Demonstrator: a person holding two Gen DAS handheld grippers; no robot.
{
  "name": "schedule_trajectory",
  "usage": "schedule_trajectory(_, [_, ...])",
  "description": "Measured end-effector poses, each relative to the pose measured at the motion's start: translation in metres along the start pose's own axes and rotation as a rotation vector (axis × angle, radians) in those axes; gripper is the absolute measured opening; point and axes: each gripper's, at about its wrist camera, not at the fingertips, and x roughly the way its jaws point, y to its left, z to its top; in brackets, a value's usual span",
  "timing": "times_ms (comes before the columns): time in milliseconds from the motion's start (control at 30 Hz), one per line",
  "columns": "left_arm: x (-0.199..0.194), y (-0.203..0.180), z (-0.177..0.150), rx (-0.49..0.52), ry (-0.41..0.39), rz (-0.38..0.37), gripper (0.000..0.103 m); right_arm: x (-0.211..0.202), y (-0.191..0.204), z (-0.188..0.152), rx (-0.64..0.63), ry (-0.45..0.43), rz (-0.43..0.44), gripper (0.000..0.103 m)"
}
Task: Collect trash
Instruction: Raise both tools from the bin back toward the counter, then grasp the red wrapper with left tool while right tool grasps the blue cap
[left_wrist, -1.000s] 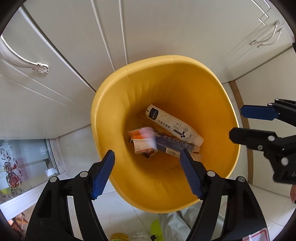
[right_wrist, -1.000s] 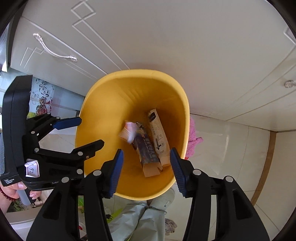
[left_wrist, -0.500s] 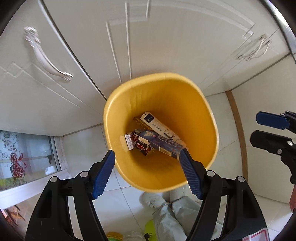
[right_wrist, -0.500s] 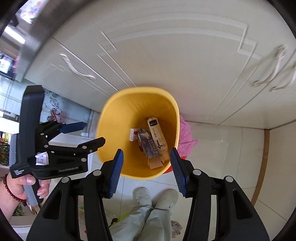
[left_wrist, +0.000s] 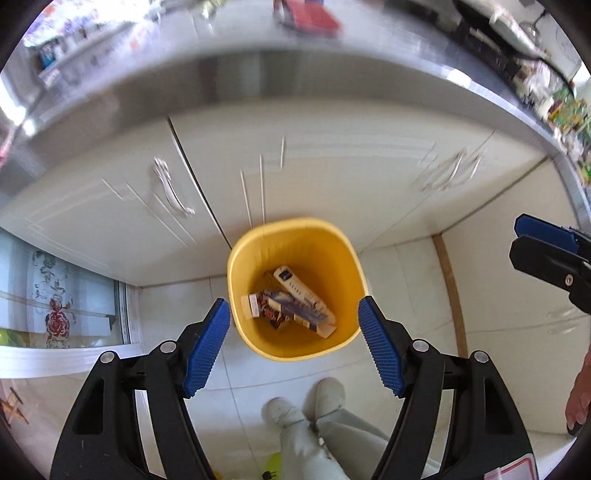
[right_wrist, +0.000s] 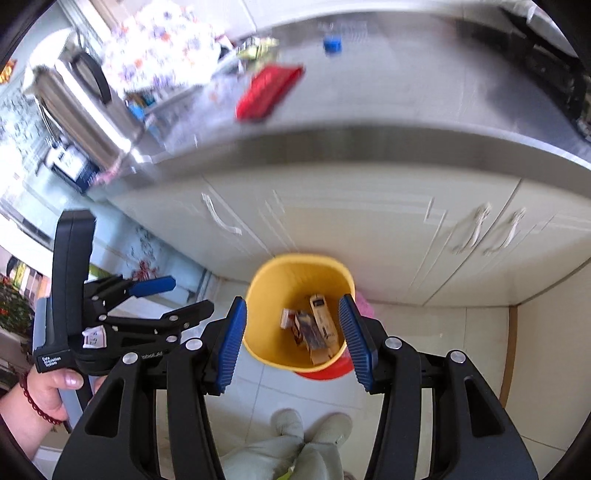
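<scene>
The left gripper (left_wrist: 293, 347) has its fingers spread with nothing between them, and the right gripper (right_wrist: 291, 341) likewise is parted and empty. Below both, the yellow bin (left_wrist: 295, 288) stands on the tiled floor against the cupboards, with several small cartons (left_wrist: 291, 308) lying in its bottom. That drop looks finished. Next, probably, is the red packet (right_wrist: 267, 92) on the bench (right_wrist: 388, 96), needing a reach upward.

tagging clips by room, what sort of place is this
Most likely a home kitchen: a steel countertop over cream cabinet doors with handles, a tiled floor, and a yellow bin holding empty boxes.
</scene>
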Motion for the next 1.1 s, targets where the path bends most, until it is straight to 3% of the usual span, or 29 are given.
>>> schedule_trajectory(200, [-0.039,-0.001,0.029,-0.031,-0.104,0.002,0.072,-0.037,-0.010,0.030,0.022,-0.101,-0.007,0.053])
schedule_trajectory(500, [-0.049,0.004,0.090,0.003,-0.182,-0.004,0.072,-0.046,-0.021,0.092,0.017,-0.187,-0.048,0.054])
schedule_trajectory(800, [-0.029,0.015,0.153,0.040,-0.176,-0.044,0.072,-0.021,-0.025,0.153,0.041,-0.192,-0.087,0.054])
schedule_trajectory(1100, [-0.001,0.014,0.193,0.090,-0.137,-0.081,0.072,0.007,-0.027,0.208,0.040,-0.200,-0.114,0.054])
